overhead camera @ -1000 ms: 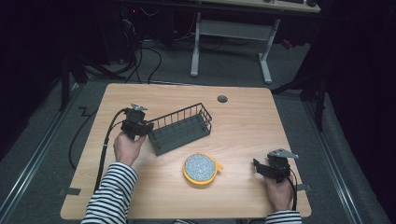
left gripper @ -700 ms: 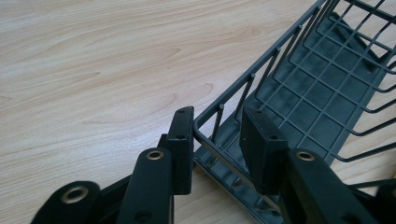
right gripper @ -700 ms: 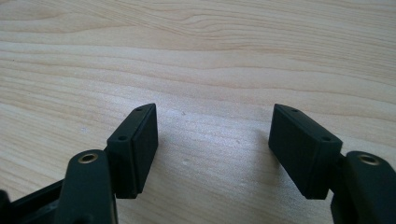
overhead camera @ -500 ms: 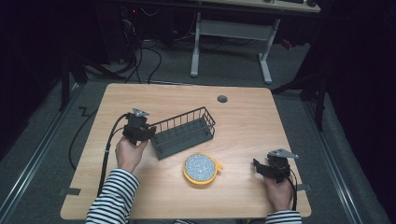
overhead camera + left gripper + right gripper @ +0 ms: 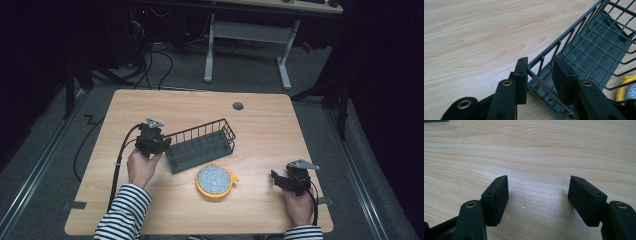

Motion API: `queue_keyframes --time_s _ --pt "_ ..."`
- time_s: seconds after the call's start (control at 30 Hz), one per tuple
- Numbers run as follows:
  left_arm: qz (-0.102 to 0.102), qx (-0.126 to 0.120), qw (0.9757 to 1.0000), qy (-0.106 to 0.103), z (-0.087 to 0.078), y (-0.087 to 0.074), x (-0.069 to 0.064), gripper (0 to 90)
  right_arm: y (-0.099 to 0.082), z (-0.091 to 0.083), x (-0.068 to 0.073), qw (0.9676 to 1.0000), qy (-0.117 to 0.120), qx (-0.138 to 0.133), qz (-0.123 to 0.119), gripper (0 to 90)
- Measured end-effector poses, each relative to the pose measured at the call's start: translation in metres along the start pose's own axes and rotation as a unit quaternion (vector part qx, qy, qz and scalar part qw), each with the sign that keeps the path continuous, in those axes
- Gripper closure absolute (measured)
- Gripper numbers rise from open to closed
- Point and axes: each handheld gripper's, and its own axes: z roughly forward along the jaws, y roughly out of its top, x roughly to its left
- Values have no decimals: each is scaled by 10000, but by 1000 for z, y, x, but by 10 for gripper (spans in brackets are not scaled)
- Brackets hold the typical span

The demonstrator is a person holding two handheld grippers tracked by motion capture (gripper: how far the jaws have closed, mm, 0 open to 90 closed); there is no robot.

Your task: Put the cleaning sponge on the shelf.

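Note:
A dark wire basket (image 5: 200, 145) lies slantwise on the wooden table (image 5: 260, 115). My left gripper (image 5: 162, 145) is at the basket's left end. In the left gripper view the basket (image 5: 599, 50) has its end wall and corner between the jaws of my left gripper (image 5: 540, 62), which is shut on it; one pad (image 5: 521, 75) presses the rim from outside and the other sits inside. My right gripper (image 5: 275, 177) rests low at the table's near right. In the right gripper view my right gripper (image 5: 539, 182) stands open over bare wood, with nothing between its jaws.
A yellow bowl (image 5: 215, 180) with speckled grey contents sits just in front of the basket, and its edge (image 5: 627, 86) shows in the left gripper view. A round grommet (image 5: 238, 106) is set in the table's far side. A cable (image 5: 120, 155) trails off the left gripper.
My left hand has shifted slightly nearer and to the right, and the basket's left end has come along with it. The right hand has stayed still.

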Motion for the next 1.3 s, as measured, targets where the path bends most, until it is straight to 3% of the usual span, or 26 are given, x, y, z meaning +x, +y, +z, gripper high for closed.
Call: queue_keyframes --time_s 0.13,0.33,0.6,0.73,0.87,1.0,1.3 --pt "25 -12 10000 -12 0 0 0 655 0 0 0 10000 0 0 -1 331" --pt "-30 -64 9999 -74 -1 0 1 489 0 0 0 10000 0 -1 1 331" --pt "-120 -248 9996 -85 -17 0 6 370 0 0 0 10000 11 -7 3 331" --pt "-149 -386 9991 -113 -29 -2 8 359 0 0 0 10000 23 0 6 331" --pt "-317 -399 9984 -232 -38 -8 11 362 0 0 0 10000 23 -2 5 331" --pt "-285 -372 9988 -109 -47 -18 13 366 0 0 0 10000 27 -7 -3 331" --pt "-429 -458 9980 -97 -60 -42 20 365 0 0 0 10000 23 -2 7 331"
